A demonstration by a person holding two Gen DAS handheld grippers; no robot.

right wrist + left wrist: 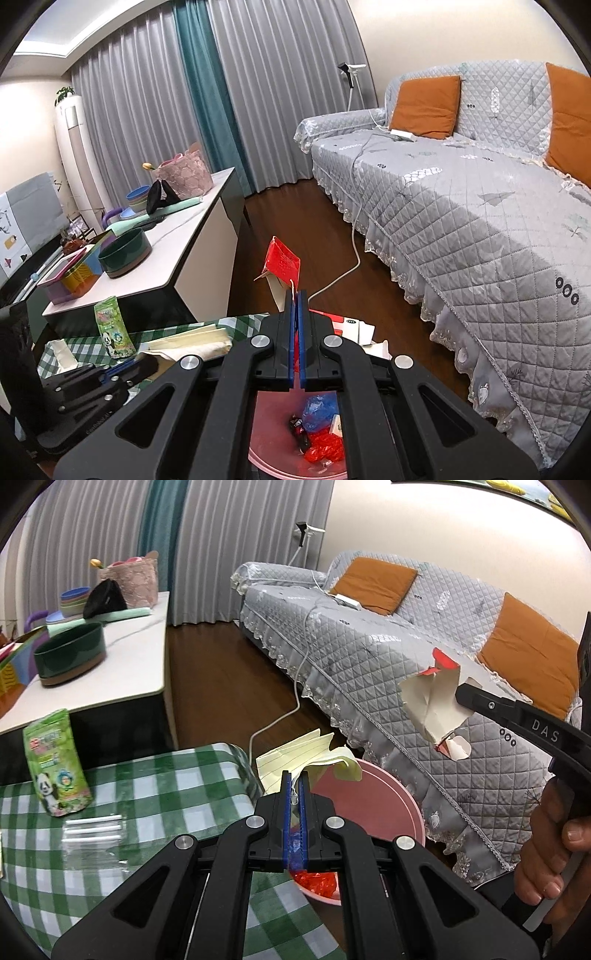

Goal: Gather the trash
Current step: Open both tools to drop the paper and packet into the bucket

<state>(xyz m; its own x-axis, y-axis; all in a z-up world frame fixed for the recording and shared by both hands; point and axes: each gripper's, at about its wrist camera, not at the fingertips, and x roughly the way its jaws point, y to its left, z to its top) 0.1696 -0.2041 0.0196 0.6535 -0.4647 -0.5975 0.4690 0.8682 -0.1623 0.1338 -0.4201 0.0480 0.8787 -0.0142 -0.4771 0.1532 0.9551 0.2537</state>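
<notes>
Both grippers are pinched shut on trash over the round pink plastic bin point(373, 797). The left gripper point(295, 775) holds crumpled yellow lined paper point(291, 762). The right gripper point(298, 295) holds a torn red-and-white cardboard box point(282, 264) by its edge. Risk, I'd say: dropped from here, either could catch the rim and land on the green checked tablecloth surface point(147, 794) or the dark wooden floor point(314, 236).

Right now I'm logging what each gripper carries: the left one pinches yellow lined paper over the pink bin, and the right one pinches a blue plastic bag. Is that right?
Not quite. The right gripper is shut on a torn red carton, as the right wrist view shows; the blue plastic bag already lies inside the pink bin. The left gripper does pinch the yellow lined paper over that bin.
</notes>
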